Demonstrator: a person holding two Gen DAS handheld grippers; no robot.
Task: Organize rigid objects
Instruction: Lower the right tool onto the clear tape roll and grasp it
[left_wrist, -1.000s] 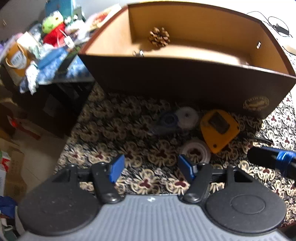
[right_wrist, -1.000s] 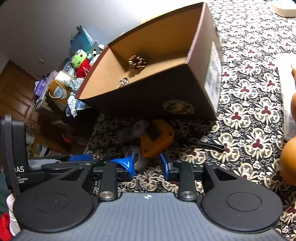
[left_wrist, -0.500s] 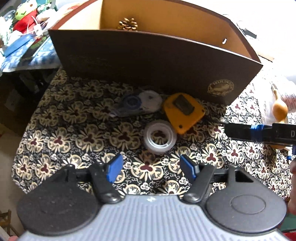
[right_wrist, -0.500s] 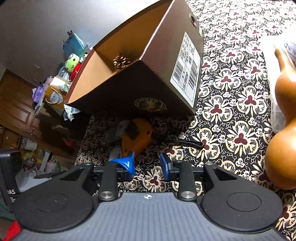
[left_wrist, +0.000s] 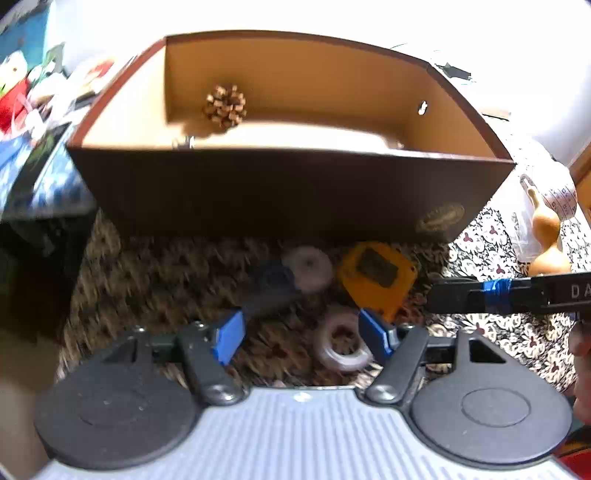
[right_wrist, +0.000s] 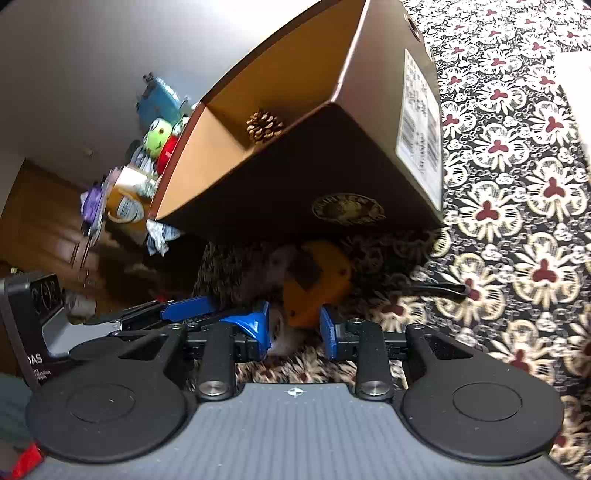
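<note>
An open brown box (left_wrist: 280, 192) stands on the patterned cloth with a pine cone (left_wrist: 224, 106) and a small metal piece (left_wrist: 183, 142) inside. In front of it lie an orange tape measure (left_wrist: 376, 275), a blue-and-white correction tape (left_wrist: 288, 275) and a clear tape roll (left_wrist: 341, 345). My left gripper (left_wrist: 301, 335) is open just before the roll, which sits near its right finger. My right gripper (right_wrist: 293, 328) is open, with the tape measure (right_wrist: 317, 284) just beyond its tips. The pine cone (right_wrist: 264, 125) shows in the box (right_wrist: 295, 184).
A thin black pen-like object (right_wrist: 432, 288) lies right of the tape measure. A tan gourd (left_wrist: 546, 236) stands at the right. The right gripper's black body (left_wrist: 509, 293) reaches in from the right. Cluttered toys and bags (right_wrist: 159, 140) sit beyond the table's left edge.
Both grippers have moved in closer to the objects in front of the box. The left one now sits low by the tape roll. Neither has closed.
</note>
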